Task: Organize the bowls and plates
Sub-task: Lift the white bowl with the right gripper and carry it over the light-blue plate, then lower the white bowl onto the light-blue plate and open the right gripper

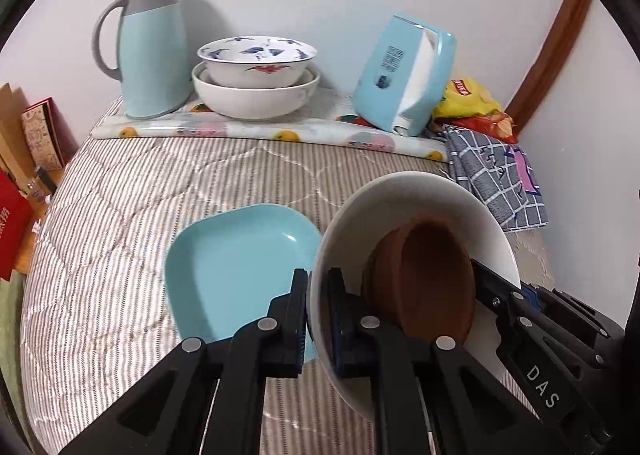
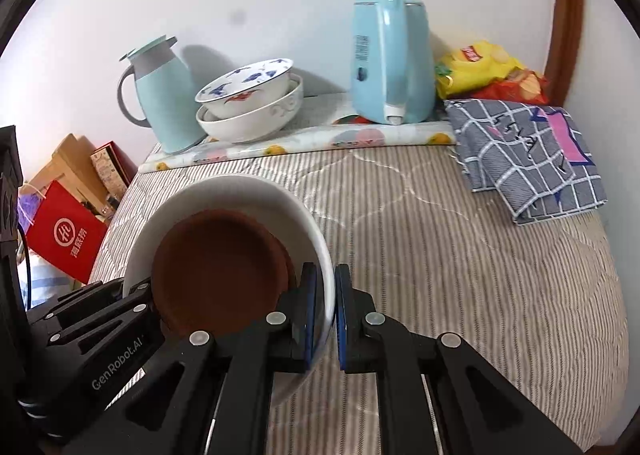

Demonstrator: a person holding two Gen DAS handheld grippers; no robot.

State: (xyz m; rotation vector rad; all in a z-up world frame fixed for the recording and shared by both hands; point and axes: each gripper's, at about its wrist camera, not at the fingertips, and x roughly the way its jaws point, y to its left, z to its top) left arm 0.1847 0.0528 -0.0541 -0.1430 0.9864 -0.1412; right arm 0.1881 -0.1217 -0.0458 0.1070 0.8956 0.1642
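A white bowl [image 1: 420, 195] with a brown dish [image 1: 424, 279] inside is held tilted above the striped bedding. My left gripper [image 1: 318, 319] is shut on its left rim. My right gripper [image 2: 325, 315] is shut on its right rim [image 2: 320, 247], and the brown dish [image 2: 220, 271] shows inside there too. A light blue square plate [image 1: 236, 267] lies on the bedding just left of the bowl. At the back, a blue-patterned bowl [image 1: 256, 59] is nested in a larger white bowl [image 1: 256, 99]; the pair also shows in the right wrist view [image 2: 248, 103].
A light blue jug [image 1: 148, 51] stands left of the stacked bowls on a fruit-print mat [image 1: 264, 131]. A light blue tissue box [image 1: 404, 75], a yellow snack bag [image 1: 472, 99] and a folded checked cloth [image 1: 496, 179] are at the right. Red bags and boxes [image 2: 68, 231] stand beside the bed.
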